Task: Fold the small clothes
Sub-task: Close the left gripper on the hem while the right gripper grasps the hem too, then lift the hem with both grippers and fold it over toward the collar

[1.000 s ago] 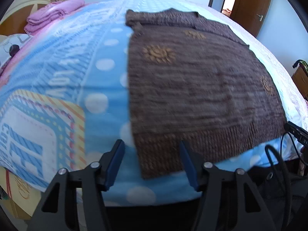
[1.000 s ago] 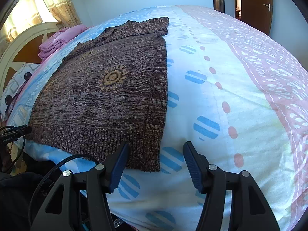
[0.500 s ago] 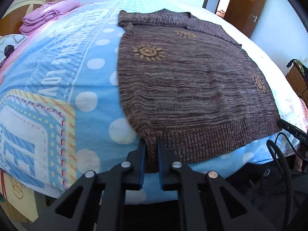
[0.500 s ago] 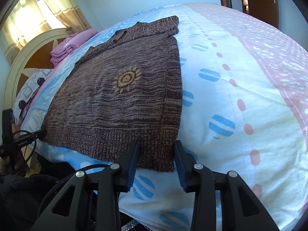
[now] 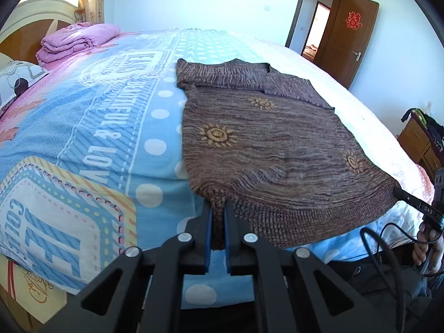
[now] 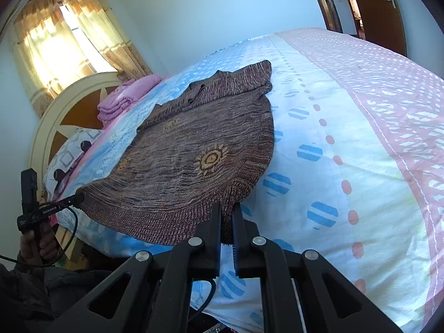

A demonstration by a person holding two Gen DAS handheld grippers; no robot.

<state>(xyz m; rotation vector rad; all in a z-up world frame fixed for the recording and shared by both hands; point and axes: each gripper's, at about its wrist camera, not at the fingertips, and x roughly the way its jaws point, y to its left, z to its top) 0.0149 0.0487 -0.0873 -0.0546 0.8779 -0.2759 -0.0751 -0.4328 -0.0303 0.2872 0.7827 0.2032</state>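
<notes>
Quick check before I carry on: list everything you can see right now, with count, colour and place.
sweater: one, brown with tan suns, flat on bed, hem corners lifted
bedspread: one, blue, white, pink, covering bed
folded blanket: one, pink, by headboard
pillow: one, white patterned, near headboard
headboard: one, cream and wood
curtains: yellow, at window
door: one, brown, open
left gripper: shut on left hem corner
right gripper: shut on right hem corner

Left claw (image 5: 217, 208) clamped on brown sweater (image 5: 277, 144) hem corner, patterned bedspread (image 5: 83, 138) beneath
</notes>
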